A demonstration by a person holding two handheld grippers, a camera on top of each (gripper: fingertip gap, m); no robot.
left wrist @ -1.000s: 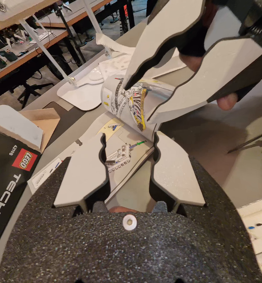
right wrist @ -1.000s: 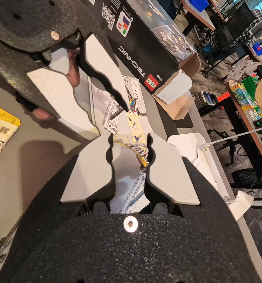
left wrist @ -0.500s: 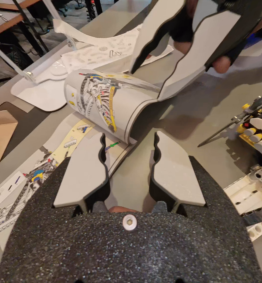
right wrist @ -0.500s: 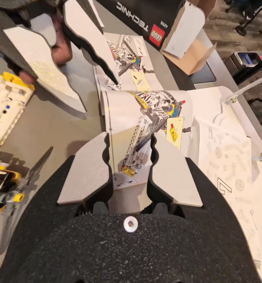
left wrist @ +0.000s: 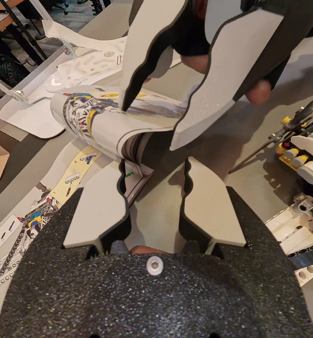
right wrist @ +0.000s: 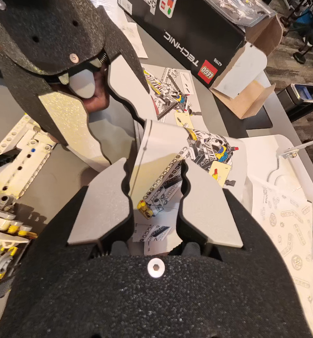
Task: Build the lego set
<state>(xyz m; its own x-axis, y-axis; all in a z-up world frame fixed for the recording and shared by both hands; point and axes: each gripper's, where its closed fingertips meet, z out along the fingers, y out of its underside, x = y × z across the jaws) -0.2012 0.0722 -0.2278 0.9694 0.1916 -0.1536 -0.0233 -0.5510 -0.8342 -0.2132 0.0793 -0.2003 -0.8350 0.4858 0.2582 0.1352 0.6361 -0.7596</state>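
An open instruction booklet [left wrist: 104,131] lies on the grey table, with a sheaf of its pages curled up and over. My left gripper [left wrist: 153,161] is open and empty, and hovers over the booklet's near corner. It also shows at the upper left of the right wrist view [right wrist: 119,131]. My right gripper [right wrist: 154,161] is open. The curled pages [right wrist: 166,142] pass between its fingers with room on both sides. In the left wrist view the right gripper [left wrist: 148,128] straddles the curl, with one fingertip on top of the pages and the other at their free edge.
A black product box [right wrist: 188,27] with an open cardboard flap lies beyond the booklet. A white base plate [left wrist: 29,117] and a white printed paper bag [right wrist: 289,228] lie beside it. A white and yellow brick model [left wrist: 307,161] stands on the other side of the table. Only a small space, under 4 cm, lies between the two pairs of fingers.
My right gripper's fingers have spread wider, and the curled pages still pass loosely between them. The left gripper stays open and has shifted toward the booklet's corner.
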